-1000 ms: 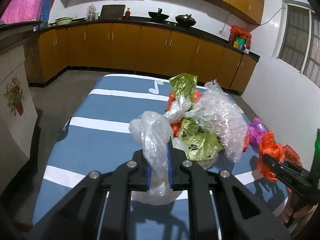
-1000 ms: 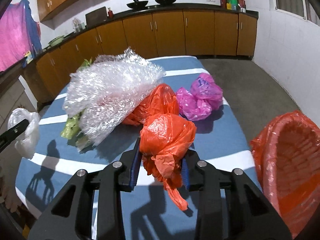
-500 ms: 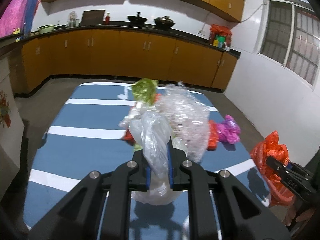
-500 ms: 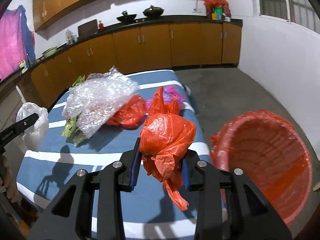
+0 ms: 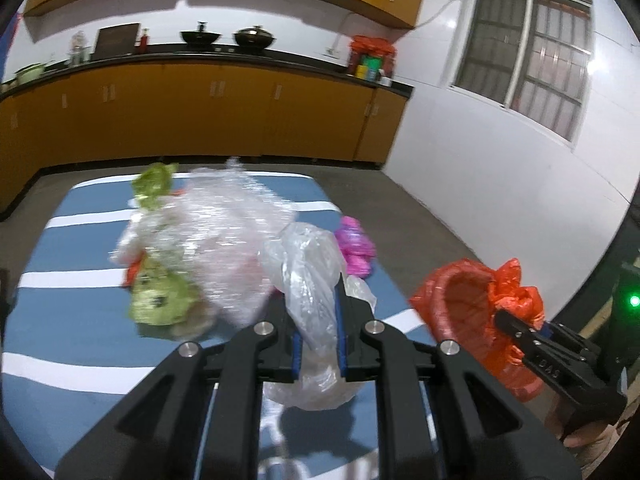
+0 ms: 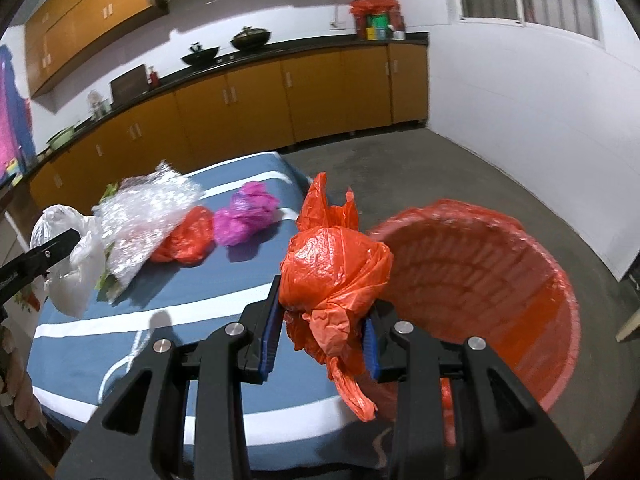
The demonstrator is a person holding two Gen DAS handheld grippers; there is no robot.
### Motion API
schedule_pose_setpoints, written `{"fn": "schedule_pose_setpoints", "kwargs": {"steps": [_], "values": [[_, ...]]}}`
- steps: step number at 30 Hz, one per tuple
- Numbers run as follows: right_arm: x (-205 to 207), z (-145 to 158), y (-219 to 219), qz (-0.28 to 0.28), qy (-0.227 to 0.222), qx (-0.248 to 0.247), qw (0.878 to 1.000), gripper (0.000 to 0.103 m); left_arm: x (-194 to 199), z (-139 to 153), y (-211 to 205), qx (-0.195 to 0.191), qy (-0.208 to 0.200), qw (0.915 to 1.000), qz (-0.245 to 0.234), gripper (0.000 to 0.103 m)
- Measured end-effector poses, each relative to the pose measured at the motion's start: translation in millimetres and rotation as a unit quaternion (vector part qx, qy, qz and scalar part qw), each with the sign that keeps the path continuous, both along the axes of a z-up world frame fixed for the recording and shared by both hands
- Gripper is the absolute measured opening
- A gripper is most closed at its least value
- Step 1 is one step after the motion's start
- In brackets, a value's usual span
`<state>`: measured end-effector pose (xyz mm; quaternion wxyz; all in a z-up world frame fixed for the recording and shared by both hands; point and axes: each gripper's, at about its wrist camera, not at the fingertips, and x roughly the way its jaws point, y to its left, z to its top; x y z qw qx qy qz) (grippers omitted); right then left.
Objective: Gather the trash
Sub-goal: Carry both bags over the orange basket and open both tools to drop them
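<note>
Left gripper [image 5: 318,344]: jaws clamped on a clear plastic bag [image 5: 310,280], held above the blue striped surface [image 5: 80,352]. Right gripper [image 6: 320,336]: jaws clamped on a crumpled orange bag [image 6: 334,268], held beside the rim of the red bin [image 6: 500,280], which stands on the floor just off the surface's edge. Lying on the surface: bubble wrap [image 6: 148,216], a second orange bag [image 6: 186,240] touching it, a pink bag [image 6: 246,218] just beside that, and green wrappers [image 5: 160,300] under the bubble wrap.
</note>
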<state>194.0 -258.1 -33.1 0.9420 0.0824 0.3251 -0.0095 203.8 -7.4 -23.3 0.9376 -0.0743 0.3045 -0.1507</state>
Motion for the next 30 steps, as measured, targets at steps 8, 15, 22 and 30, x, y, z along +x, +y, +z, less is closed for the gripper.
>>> {"fn": "schedule_pose_setpoints", "kwargs": {"steps": [8, 15, 22, 30], "values": [[-14.3, -1.0, -43.7, -0.051, 0.002, 0.008, 0.999, 0.035, 6.6, 0.9, -57.9, -0.017, 0.005, 0.9977, -0.065, 0.014], [-24.8, -1.2, -73.6, -0.085, -0.001, 0.015, 0.996, 0.035, 16.2, -3.0, -107.5, -0.031, 0.018, 0.9929, -0.114, 0.014], [-30.6, -0.7, -98.7, -0.109, -0.006, 0.021, 0.994, 0.035, 20.4, -7.8, -152.2, -0.028, 0.02, 0.9867, -0.159, 0.014], [-29.6, 1.2, -123.1, -0.128, -0.011, 0.035, 0.991, 0.035, 32.7, -16.4, -198.1, -0.03, 0.034, 0.9791, -0.198, 0.014]]}}
